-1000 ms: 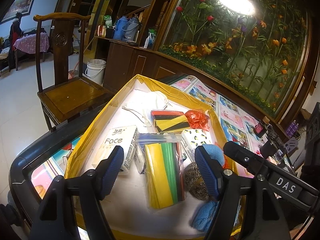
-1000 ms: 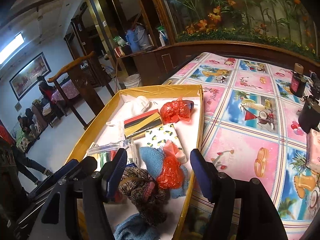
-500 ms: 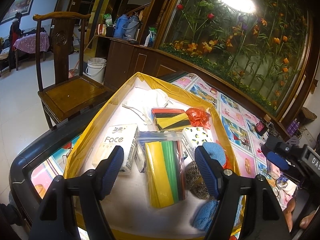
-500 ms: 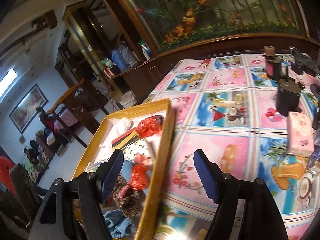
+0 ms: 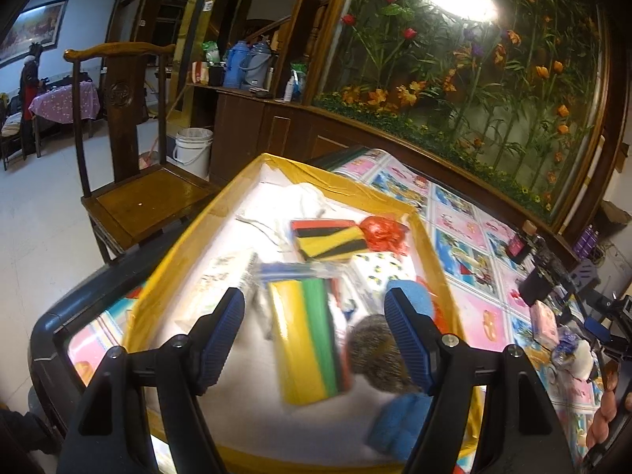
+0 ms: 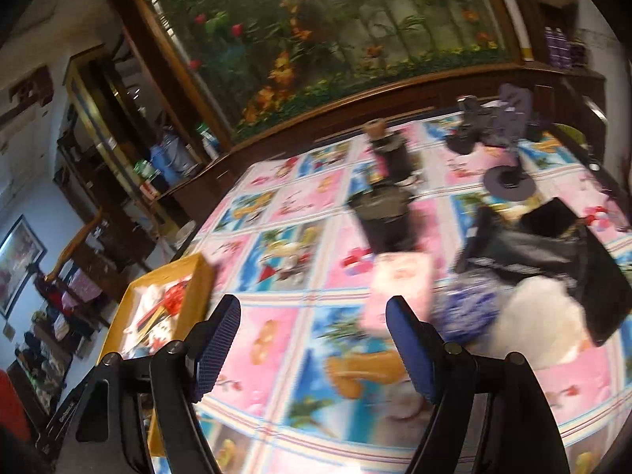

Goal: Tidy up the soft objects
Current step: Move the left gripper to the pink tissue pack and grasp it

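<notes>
Right claw, spread wide, faces the pink pack beyond the yellow tray; I'd straddle it squarely. Left claw gapes over that tray.

We are in a lived-in home, in its dining or sitting room. A carved wooden chair stands on the left by a sideboard bearing thermos flasks. A bucket sits on the tiled floor. Far behind, a flower mural fills the wall. A cartoon-printed tablecloth covers the table, and a framed picture hangs far left.
</notes>
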Tool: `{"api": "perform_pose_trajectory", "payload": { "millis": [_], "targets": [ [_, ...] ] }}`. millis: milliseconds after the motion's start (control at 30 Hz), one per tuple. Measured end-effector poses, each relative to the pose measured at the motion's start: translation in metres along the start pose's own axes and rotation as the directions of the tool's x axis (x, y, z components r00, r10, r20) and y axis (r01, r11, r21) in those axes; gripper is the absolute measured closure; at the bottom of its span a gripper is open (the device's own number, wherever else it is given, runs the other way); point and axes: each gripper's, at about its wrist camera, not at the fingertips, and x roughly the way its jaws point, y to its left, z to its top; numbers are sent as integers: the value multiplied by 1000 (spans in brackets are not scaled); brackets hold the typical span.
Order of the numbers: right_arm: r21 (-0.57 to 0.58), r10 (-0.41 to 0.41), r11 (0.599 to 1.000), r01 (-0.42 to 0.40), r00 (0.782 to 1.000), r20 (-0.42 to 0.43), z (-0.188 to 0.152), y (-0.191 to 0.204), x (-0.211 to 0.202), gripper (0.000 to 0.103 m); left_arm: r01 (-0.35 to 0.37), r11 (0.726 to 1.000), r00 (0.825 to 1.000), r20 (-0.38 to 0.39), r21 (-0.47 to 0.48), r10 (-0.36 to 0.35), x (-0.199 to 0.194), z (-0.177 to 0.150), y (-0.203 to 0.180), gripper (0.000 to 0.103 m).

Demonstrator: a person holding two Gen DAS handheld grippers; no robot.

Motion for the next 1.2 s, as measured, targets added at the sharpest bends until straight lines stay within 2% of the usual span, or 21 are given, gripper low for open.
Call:
{"api": "perform_pose_trajectory", "payload": {
  "millis": [200, 267, 367, 467, 567, 633, 733, 767, 833, 933, 1000, 1067, 1133, 1167, 1200],
  "targets": [
    [79, -55, 996, 53, 998, 27, 14, -56, -24, 23, 89, 990, 996, -1, 109, -90, -16, 2, -61, 28],
    [91, -66, 994, 63, 997, 31, 17, -67, -30, 23, 139, 976, 990, -16, 170, -138, -19, 2, -93, 20],
    [98, -83, 992, 80, 996, 24, 18, -73, -34, 23, 225, 940, 974, -83, 256, -211, -14, -4, -147, 19],
    [104, -96, 990, 93, 995, 18, 17, -76, -36, 23, 337, 895, 935, -218, 293, -281, 8, -7, -202, 19],
    [139, -90, 987, 86, 996, 18, 18, -82, -39, 23, 391, 849, 898, -349, 356, -268, 43, -15, -257, 19],
    [166, -77, 984, 72, 997, 21, 18, -87, -41, 23, 401, 837, 881, -409, 373, -239, 69, -24, -284, 19],
    [194, -70, 979, 62, 997, 35, 18, -91, -45, 23, 432, 844, 829, -510, 320, -231, 109, -34, -308, 20],
    [201, -69, 978, 59, 997, 38, 18, -92, -46, 23, 429, 848, 821, -526, 311, -223, 119, -35, -313, 20],
    [213, -58, 976, 48, 997, 41, 18, -92, -48, 23, 400, 857, 827, -531, 325, -184, 135, -40, -323, 20],
    [225, -48, 974, 37, 998, 44, 19, -94, -50, 23, 419, 851, 803, -566, 318, -184, 151, -46, -336, 20],
    [229, -47, 973, 37, 998, 39, 19, -95, -48, 23, 425, 836, 799, -577, 347, -166, 157, -52, -348, 20],
    [235, -43, 971, 33, 998, 34, 19, -96, -47, 23, 414, 832, 807, -572, 370, -147, 165, -57, -357, 20],
    [237, -46, 971, 37, 998, 31, 19, -96, -47, 23, 391, 846, 825, -546, 363, -147, 167, -55, -355, 20],
    [238, -49, 970, 41, 998, 30, 18, -96, -46, 23, 389, 849, 829, -538, 358, -153, 166, -54, -351, 24],
    [237, -51, 971, 43, 998, 27, 18, -96, -45, 23, 383, 848, 839, -523, 365, -154, 164, -53, -346, 42]
  ]
}}
